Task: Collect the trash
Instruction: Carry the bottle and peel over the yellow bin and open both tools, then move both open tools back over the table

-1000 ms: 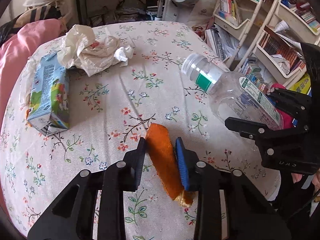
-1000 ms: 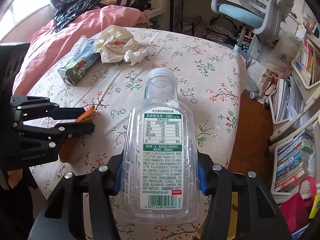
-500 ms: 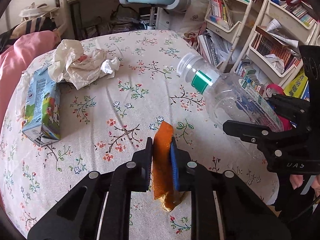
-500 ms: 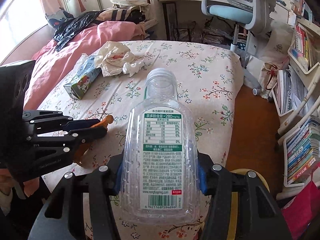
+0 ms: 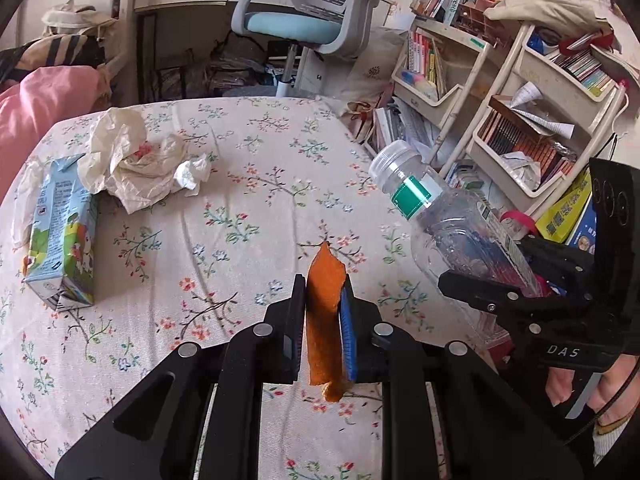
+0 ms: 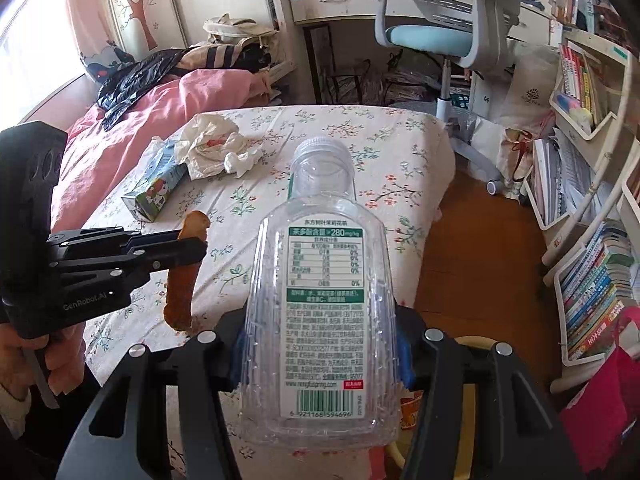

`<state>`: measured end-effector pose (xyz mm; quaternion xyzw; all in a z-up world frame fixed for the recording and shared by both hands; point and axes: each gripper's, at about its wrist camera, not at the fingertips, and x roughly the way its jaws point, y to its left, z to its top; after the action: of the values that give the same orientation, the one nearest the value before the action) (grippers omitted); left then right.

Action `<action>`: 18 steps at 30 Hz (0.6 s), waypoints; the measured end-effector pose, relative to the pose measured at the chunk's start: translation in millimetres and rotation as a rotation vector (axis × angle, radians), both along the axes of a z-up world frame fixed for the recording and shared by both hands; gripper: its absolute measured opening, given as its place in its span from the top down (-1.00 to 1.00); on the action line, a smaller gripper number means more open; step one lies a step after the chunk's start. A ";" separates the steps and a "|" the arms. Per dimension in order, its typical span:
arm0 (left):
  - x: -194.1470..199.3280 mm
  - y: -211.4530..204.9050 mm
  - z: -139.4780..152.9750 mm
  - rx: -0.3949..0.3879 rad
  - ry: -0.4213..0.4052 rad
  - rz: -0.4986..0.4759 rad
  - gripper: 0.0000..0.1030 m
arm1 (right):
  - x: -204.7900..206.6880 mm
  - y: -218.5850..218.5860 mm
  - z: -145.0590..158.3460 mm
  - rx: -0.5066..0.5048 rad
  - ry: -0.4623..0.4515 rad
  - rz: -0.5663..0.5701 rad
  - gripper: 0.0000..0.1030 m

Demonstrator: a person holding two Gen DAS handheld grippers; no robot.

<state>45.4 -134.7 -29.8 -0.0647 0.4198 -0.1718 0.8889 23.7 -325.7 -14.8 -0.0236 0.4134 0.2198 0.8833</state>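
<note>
1. An orange peel [image 5: 323,312] hangs clamped in the left gripper [image 5: 323,320] above the floral table [image 5: 240,208].
2. The right gripper [image 6: 320,354] grips an empty plastic bottle [image 6: 320,300].
3. Still uncollected, apparently: a drink carton [image 5: 60,240] and crumpled wrappers [image 5: 136,164].

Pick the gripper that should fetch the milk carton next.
Left, after unloading: the milk carton lies on its side of the table. Left gripper holds orange peel; right gripper holds the bottle.
</note>
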 end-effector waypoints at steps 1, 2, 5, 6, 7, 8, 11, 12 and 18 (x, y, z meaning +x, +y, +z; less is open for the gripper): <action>1.0 -5.5 1.3 -0.002 -0.003 -0.007 0.69 | -1.5 -5.4 0.6 -0.002 -0.002 -0.015 -0.05; 2.1 -13.2 2.5 -0.004 -0.006 -0.022 0.69 | -4.1 -15.3 0.8 -0.003 -0.005 -0.041 -0.05; 6.7 -35.1 4.9 -0.034 0.001 -0.053 0.69 | -12.2 -39.6 0.2 -0.034 -0.018 -0.115 -0.05; 7.4 -44.2 5.9 -0.044 0.001 -0.065 0.69 | -13.9 -46.8 0.1 -0.045 -0.021 -0.138 -0.05; 7.4 -55.1 7.0 -0.050 -0.001 -0.079 0.69 | -16.5 -57.7 -2.4 -0.051 -0.017 -0.170 -0.05; 7.4 -68.4 7.5 -0.055 -0.001 -0.097 0.69 | -17.6 -67.3 -5.3 -0.052 -0.009 -0.197 -0.05; 11.3 -110.4 4.5 -0.075 0.012 -0.140 0.69 | -17.8 -89.7 -17.2 -0.071 0.017 -0.258 -0.06; 13.2 -123.6 2.5 -0.080 0.021 -0.148 0.69 | -17.4 -97.9 -23.9 -0.082 0.041 -0.281 -0.07; 28.5 -195.0 -14.5 -0.050 0.099 -0.188 0.12 | -18.5 -134.9 -24.9 -0.110 0.036 -0.456 -0.36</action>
<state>73.9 -329.7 -44.4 -0.0554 0.4631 -0.2614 0.8451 5.1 -460.6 -39.7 0.0260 0.4353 -0.0079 0.8999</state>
